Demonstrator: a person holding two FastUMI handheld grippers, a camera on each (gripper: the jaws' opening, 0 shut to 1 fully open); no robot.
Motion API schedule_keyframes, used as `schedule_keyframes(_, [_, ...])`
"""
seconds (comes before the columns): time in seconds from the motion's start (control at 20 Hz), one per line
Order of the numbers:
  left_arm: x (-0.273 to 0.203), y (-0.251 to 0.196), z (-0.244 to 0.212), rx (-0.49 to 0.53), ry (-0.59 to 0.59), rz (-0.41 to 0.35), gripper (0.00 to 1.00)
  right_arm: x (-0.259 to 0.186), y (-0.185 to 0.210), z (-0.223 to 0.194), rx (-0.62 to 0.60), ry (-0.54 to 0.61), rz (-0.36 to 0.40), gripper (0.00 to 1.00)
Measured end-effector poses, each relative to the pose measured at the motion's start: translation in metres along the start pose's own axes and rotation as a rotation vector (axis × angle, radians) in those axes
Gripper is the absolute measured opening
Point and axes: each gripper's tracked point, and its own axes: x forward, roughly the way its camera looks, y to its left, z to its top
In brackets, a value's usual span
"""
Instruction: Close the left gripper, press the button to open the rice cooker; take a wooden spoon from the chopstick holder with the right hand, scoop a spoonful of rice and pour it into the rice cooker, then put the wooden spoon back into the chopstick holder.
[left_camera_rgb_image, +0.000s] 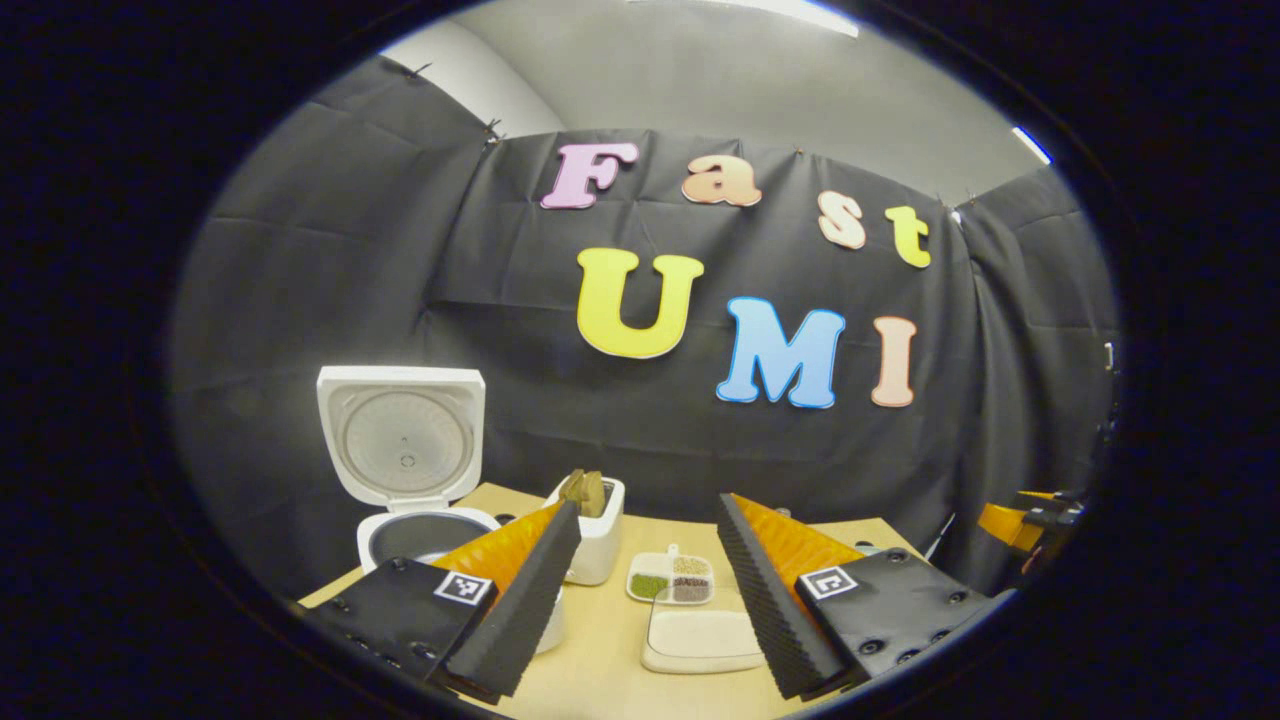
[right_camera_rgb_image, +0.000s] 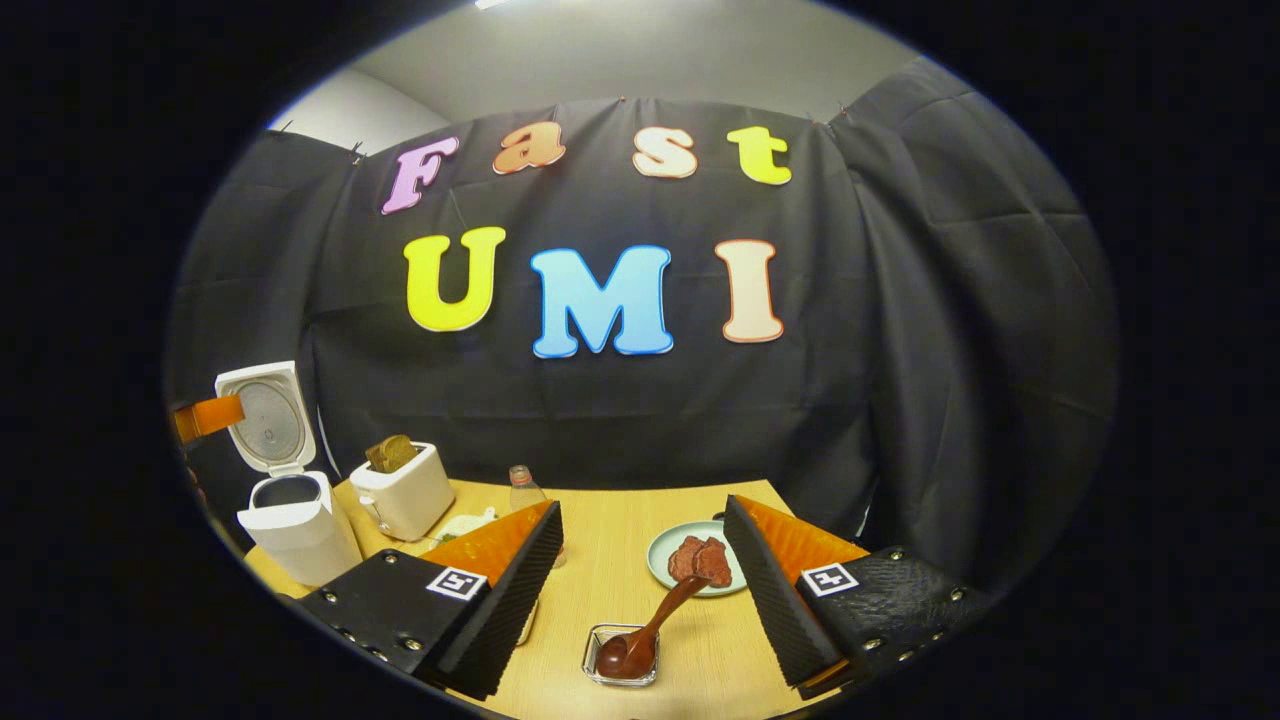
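Note:
The white rice cooker (left_camera_rgb_image: 425, 535) stands at the table's left with its lid (left_camera_rgb_image: 400, 440) swung up; it is also at the left in the right gripper view (right_camera_rgb_image: 290, 515). Beside it is the white chopstick holder (left_camera_rgb_image: 597, 545) (right_camera_rgb_image: 405, 495), with brown wooden tops sticking out. A white tray of rice (left_camera_rgb_image: 697, 640) lies in front of my left gripper (left_camera_rgb_image: 650, 505), which is open and holds nothing. My right gripper (right_camera_rgb_image: 642, 508) is open too, above the table. A brown spoon (right_camera_rgb_image: 655, 620) rests in a small glass dish (right_camera_rgb_image: 622, 660) below it.
A divided dish of beans (left_camera_rgb_image: 672, 578) sits behind the rice tray. A pale plate (right_camera_rgb_image: 662, 550) with reddish pieces and a small bottle (right_camera_rgb_image: 520, 488) stand mid-table. The other gripper shows as orange at the right edge (left_camera_rgb_image: 1030, 520) and at the left edge (right_camera_rgb_image: 205, 415).

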Motion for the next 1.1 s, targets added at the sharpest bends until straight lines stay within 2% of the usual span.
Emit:
schedule_keyframes(0.1, [0.000,-0.003,-0.002,0.005,0.010,0.005,0.92,0.012,-0.007,-0.022,0.035,0.052,0.020,0.99])
schedule_keyframes(0.15, [-0.001,-0.004,0.001,0.012,0.009,0.008,0.96,0.019,-0.010,-0.029,0.060,0.066,0.032,0.99])
schedule_keyframes(0.45, [0.000,-0.014,0.001,0.091,0.009,0.022,0.96,0.054,-0.036,-0.083,0.095,0.179,0.028,0.99])
schedule_keyframes(0.5, [0.001,-0.018,0.000,0.092,0.012,0.026,0.92,0.059,-0.037,-0.095,0.109,0.210,0.032,0.99])
schedule_keyframes(0.6, [0.001,-0.023,-0.001,0.091,0.021,0.036,0.96,0.072,-0.039,-0.116,0.152,0.258,0.034,0.99])
schedule_keyframes(0.7, [0.001,-0.026,-0.006,0.100,0.033,0.049,0.92,0.085,-0.044,-0.134,0.179,0.302,0.019,0.99])
schedule_keyframes(0.8, [0.003,-0.029,-0.013,0.126,0.050,0.056,0.96,0.100,-0.044,-0.147,0.220,0.332,0.031,0.99])
schedule_keyframes(0.85, [0.003,-0.027,-0.016,0.144,0.059,0.063,0.92,0.108,-0.043,-0.152,0.246,0.349,0.041,0.99])
schedule_keyframes(0.9, [0.003,-0.026,-0.019,0.160,0.066,0.070,0.96,0.115,-0.043,-0.159,0.274,0.367,0.046,0.98])
schedule_keyframes(1.0, [0.004,-0.027,-0.022,0.187,0.075,0.080,0.96,0.124,-0.046,-0.167,0.310,0.390,0.048,0.84])
schedule_keyframes(1.05, [0.006,-0.029,-0.024,0.204,0.082,0.078,0.99,0.128,-0.049,-0.169,0.323,0.402,0.050,0.84])
schedule_keyframes(1.1, [0.005,-0.030,-0.027,0.231,0.089,0.082,0.96,0.127,-0.046,-0.170,0.338,0.407,0.064,0.84])
